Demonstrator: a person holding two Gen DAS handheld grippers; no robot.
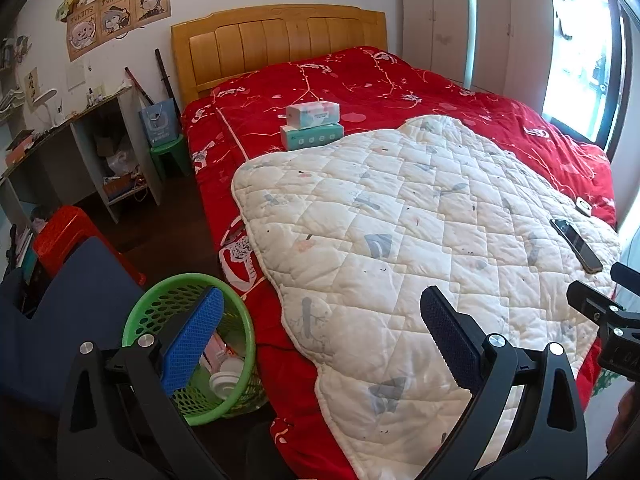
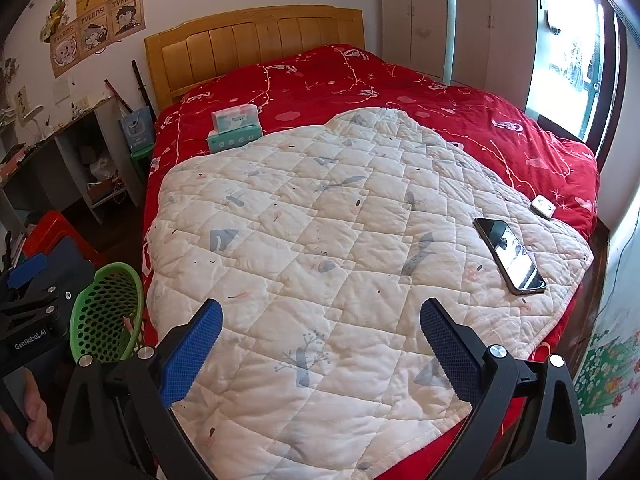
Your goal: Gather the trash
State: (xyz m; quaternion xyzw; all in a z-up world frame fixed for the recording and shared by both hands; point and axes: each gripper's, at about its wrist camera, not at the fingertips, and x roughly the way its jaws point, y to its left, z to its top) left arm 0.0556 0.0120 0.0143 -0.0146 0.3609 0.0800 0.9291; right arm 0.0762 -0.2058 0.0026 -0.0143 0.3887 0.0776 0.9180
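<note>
A green mesh basket [image 1: 236,320] stands on the floor by the bed's near left corner, holding pieces of trash, among them a white cup lid [image 1: 224,384] and pink packaging. It also shows in the right wrist view [image 2: 108,312]. My left gripper [image 1: 320,316] is open and empty, its left finger over the basket and its right finger over the white quilt [image 1: 420,248]. My right gripper [image 2: 320,320] is open and empty above the quilt's [image 2: 320,240] near part. No loose trash shows on the bed.
Two stacked tissue boxes [image 1: 312,124] sit on the red bedspread [image 1: 360,80]. A black phone [image 2: 508,256] and a small white device [image 2: 542,207] lie at the right. A desk [image 1: 60,152], red stool [image 1: 64,236] and green stool [image 1: 170,156] stand at the left.
</note>
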